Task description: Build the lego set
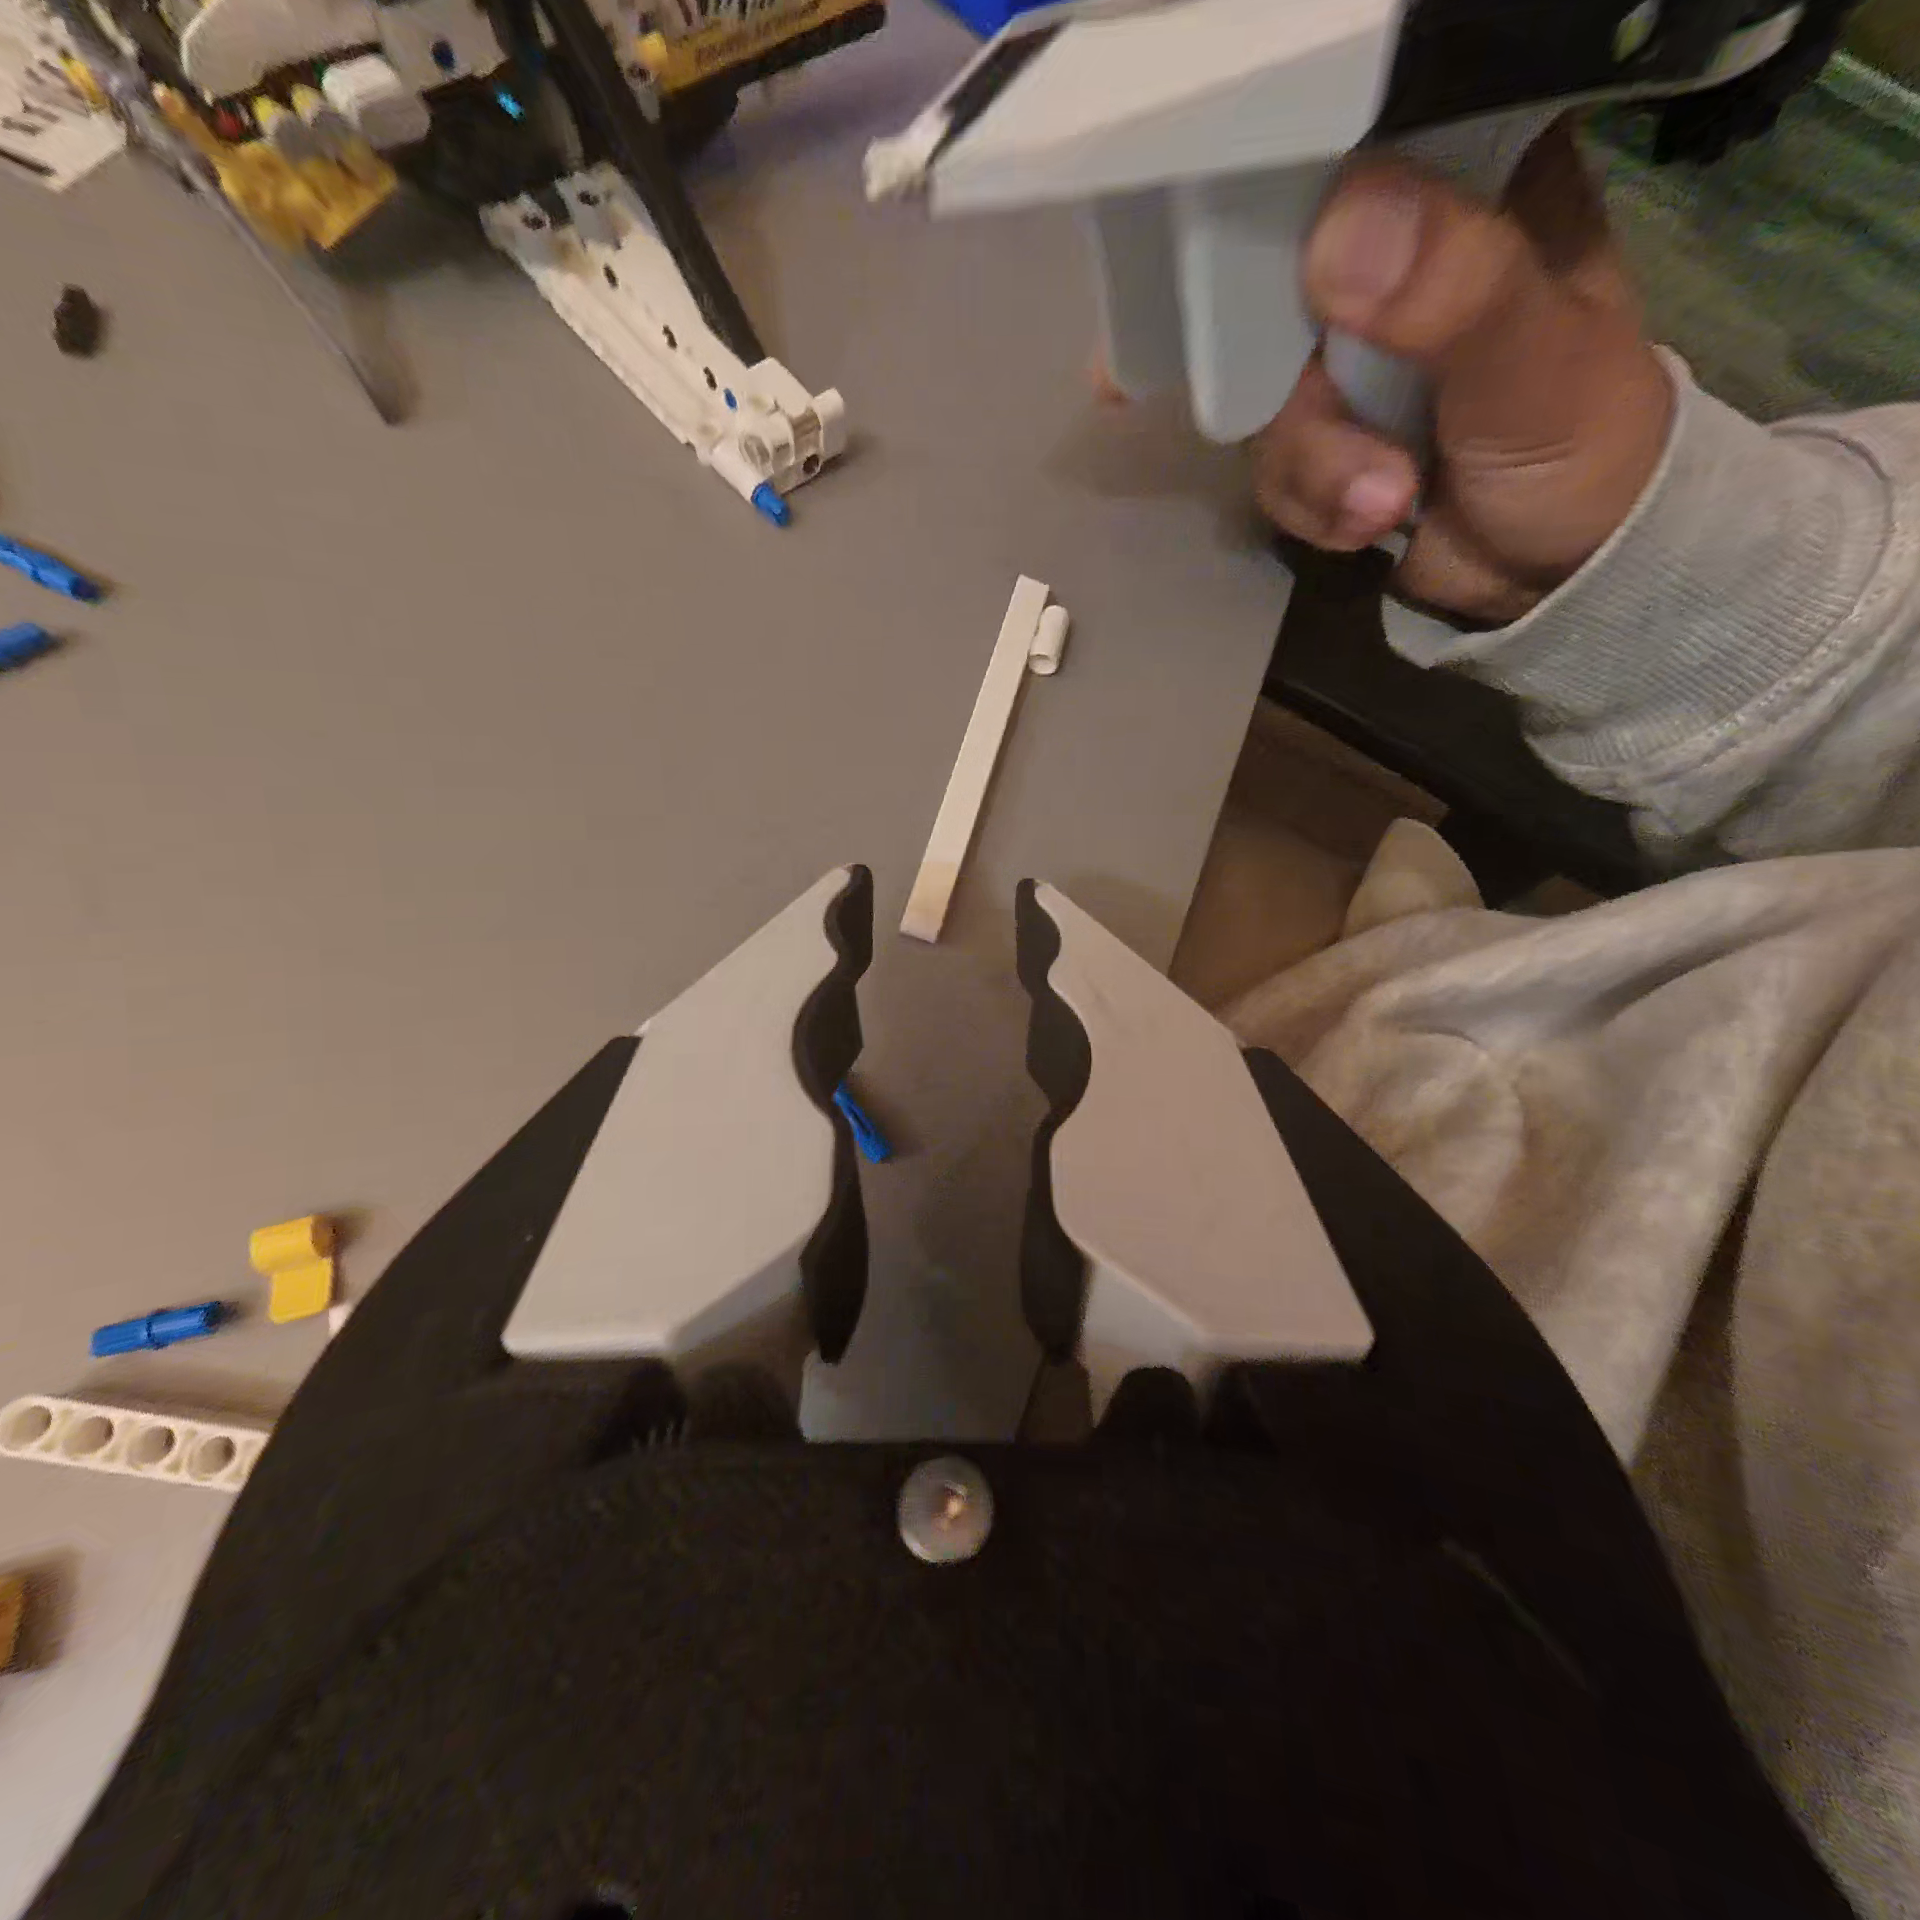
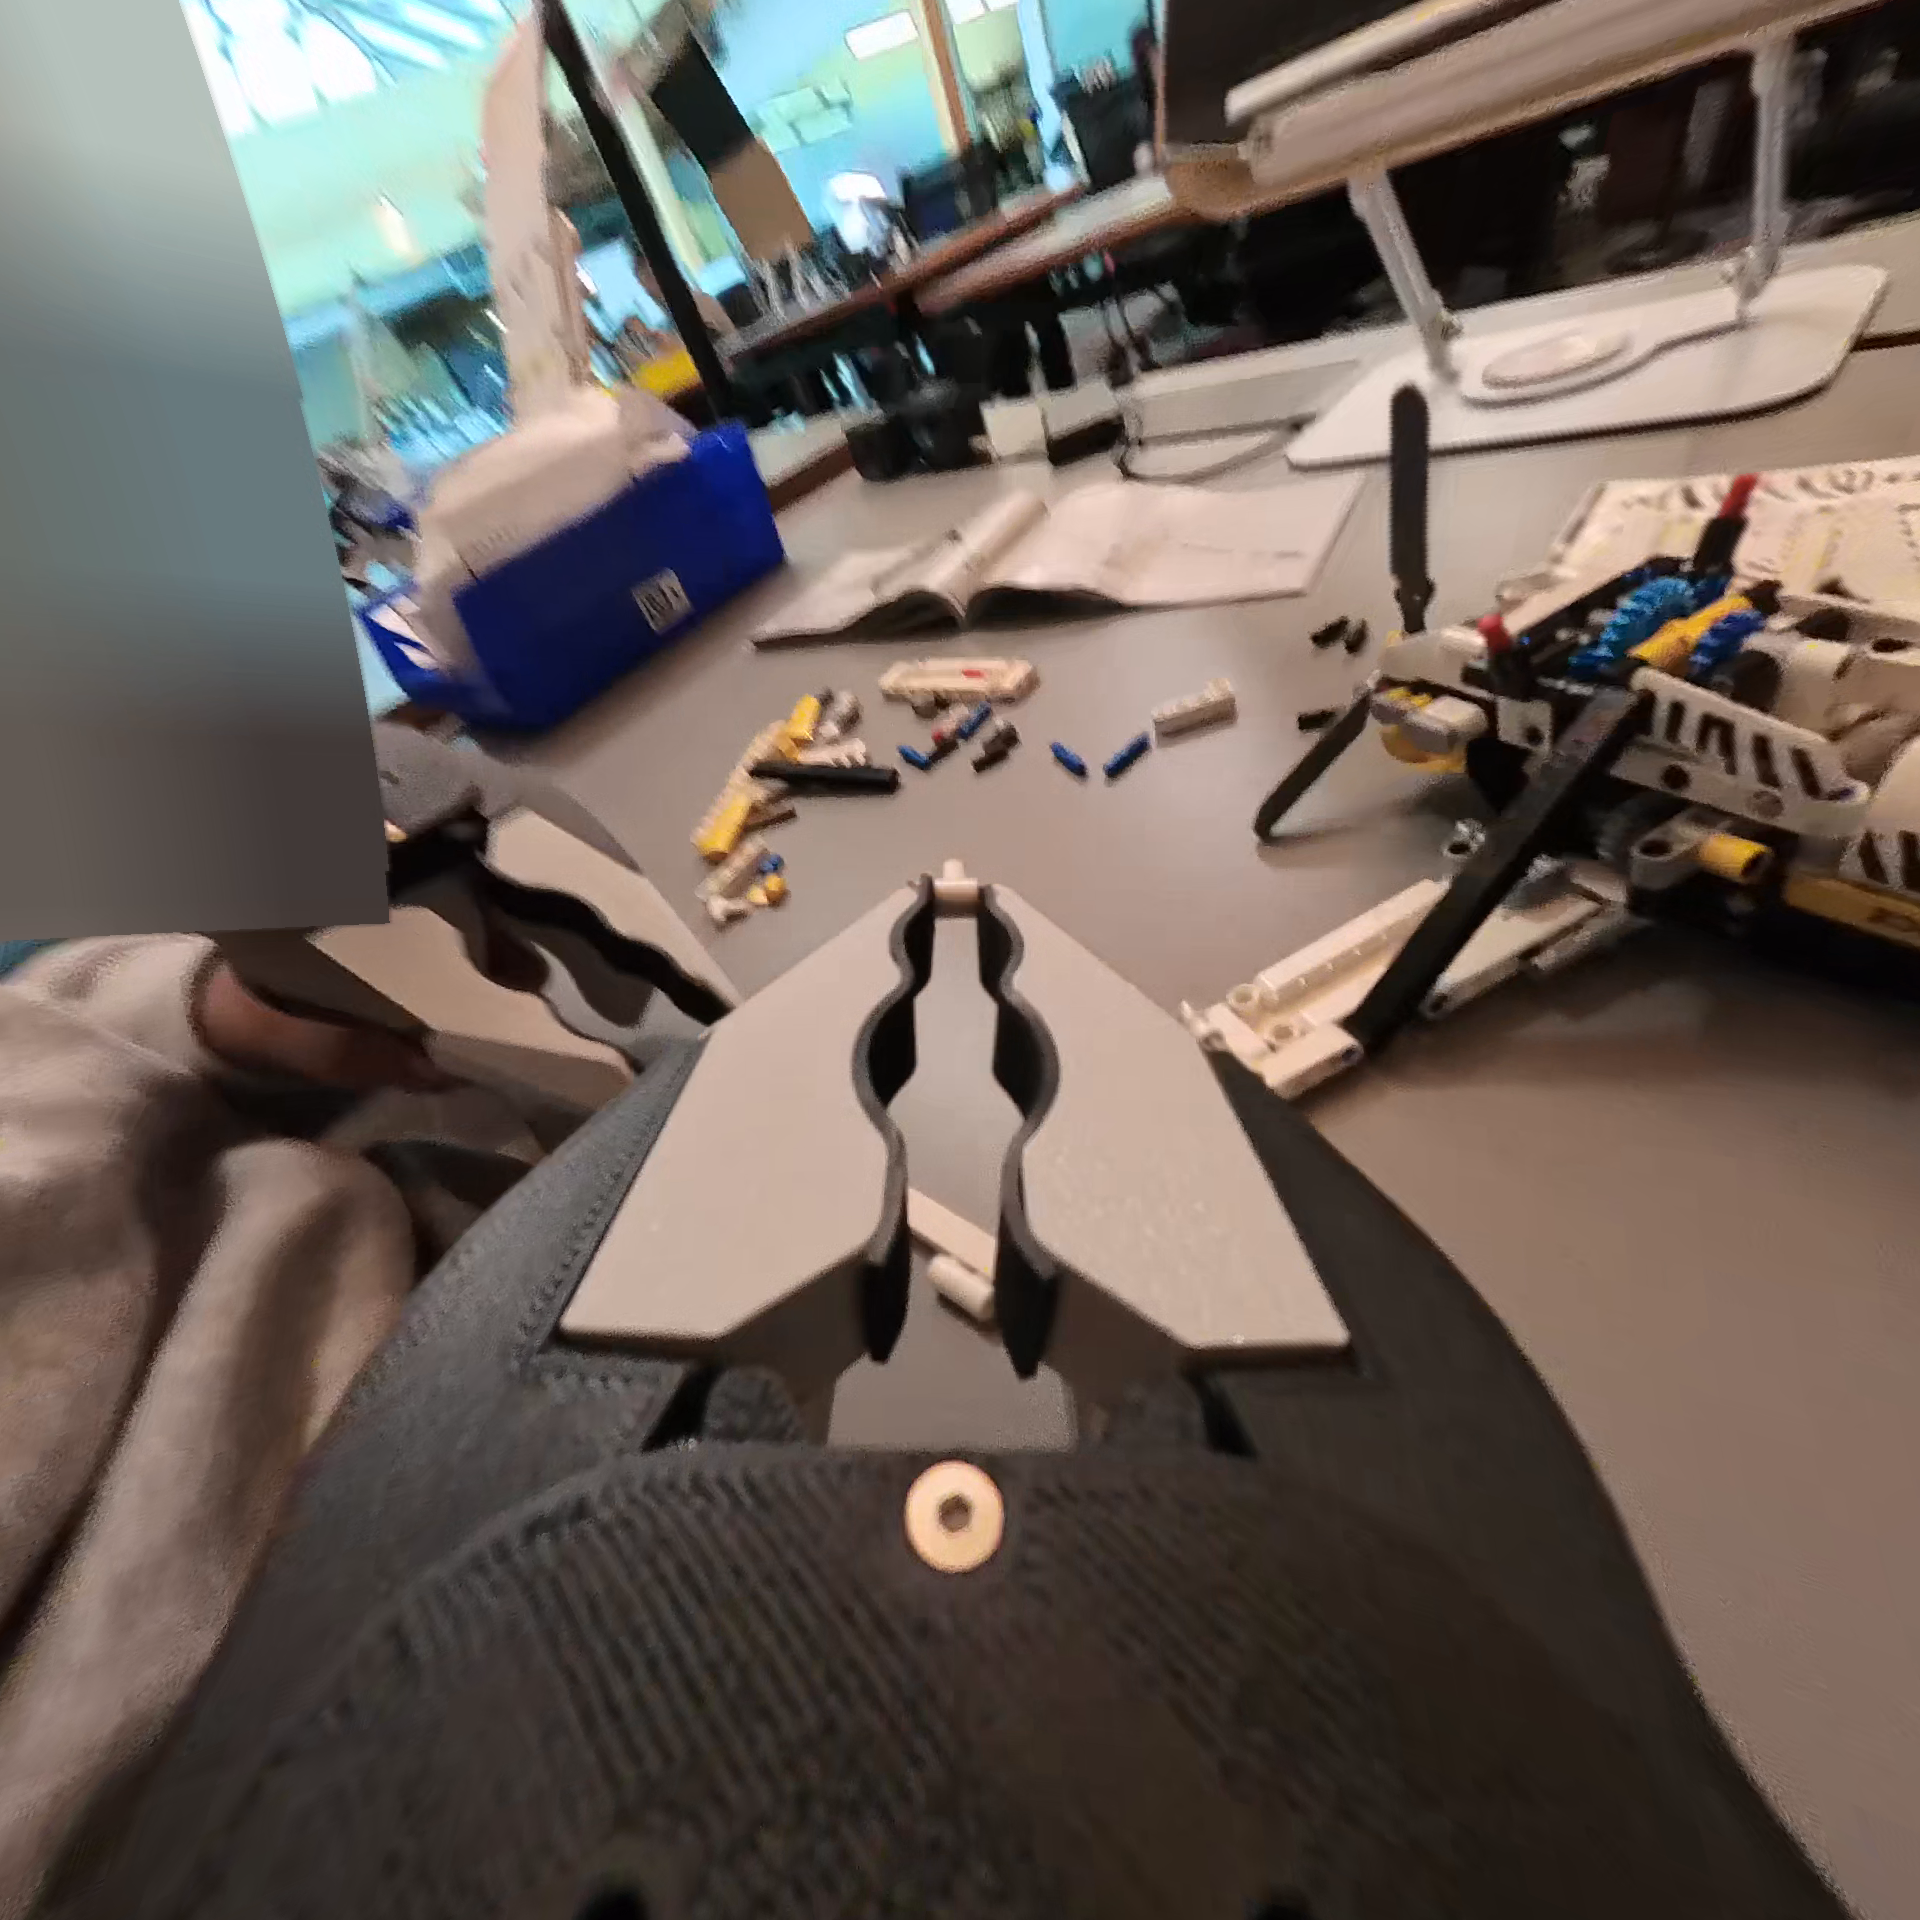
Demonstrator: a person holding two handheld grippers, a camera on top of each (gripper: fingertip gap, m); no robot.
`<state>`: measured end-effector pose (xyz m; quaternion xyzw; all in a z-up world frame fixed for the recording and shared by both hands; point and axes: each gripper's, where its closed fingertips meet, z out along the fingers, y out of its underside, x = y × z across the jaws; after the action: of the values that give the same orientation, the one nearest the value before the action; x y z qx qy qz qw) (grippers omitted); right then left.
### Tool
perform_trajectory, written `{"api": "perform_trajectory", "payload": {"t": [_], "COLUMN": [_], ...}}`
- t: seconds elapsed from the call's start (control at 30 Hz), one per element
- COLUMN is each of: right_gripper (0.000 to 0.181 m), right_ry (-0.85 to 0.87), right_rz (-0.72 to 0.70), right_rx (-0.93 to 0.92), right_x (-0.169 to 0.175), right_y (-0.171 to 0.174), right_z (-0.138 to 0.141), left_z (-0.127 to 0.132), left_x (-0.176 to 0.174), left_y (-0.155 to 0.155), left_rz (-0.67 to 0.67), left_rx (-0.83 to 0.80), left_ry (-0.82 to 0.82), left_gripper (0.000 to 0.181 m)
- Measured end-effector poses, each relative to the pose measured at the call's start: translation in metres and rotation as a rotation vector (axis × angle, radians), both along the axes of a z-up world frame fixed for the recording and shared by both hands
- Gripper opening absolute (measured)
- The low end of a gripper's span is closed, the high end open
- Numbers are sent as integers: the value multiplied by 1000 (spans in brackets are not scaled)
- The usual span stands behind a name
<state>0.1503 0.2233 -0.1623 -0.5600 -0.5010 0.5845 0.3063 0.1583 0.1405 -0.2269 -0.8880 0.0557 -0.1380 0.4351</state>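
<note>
The model looks mostly built while loose pieces wait on the counter; the right claw pinches a small white piece, and the left claw is spread, empty.

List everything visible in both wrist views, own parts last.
lego model: 1, white, black and yellow, right side of table
white flat strip: 1, near table edge
white connector: 1, touching the strip's far end
small white piece: 1, pinched in right tool tips
blue pins: several, scattered
loose parts pile: mixed colours, mid-table
instruction booklet: 1, open, far side
blue box: 1, far left
table: 1, grey
left tool: open, above table
right tool: shut on piece
hand: gripping right tool's handle
</note>
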Motion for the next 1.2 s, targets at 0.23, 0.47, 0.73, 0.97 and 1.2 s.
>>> {"api": "perform_trajectory", "payload": {"t": [0.23, 0.47, 0.73, 0.97, 1.2], "right_gripper": [5, 6, 6, 6, 6], "right_ry": [375, 367, 390, 390, 403], "right_rz": [6, -88, -108, -111, -104], "right_rx": [-105, 219, 171, 166, 160], "right_x": [17, 39, 46, 46, 46], "right_y": [14, 16, 27, 27, 26], "right_z": [49, 46, 49, 50, 51], "left_z": [-20, -7, -11, 9, -18], "left_x": [3, 24, 8, 13, 14], "left_y": [5, 7, 3, 11, 8], "left_rz": [41, 75, 151, 54, -15], "left_rx": [-189, -272, -307, -154, -227], "left_ry": [26, -532, -545, -417, 168], "left_gripper": [7, 7, 12, 20, 17]}}
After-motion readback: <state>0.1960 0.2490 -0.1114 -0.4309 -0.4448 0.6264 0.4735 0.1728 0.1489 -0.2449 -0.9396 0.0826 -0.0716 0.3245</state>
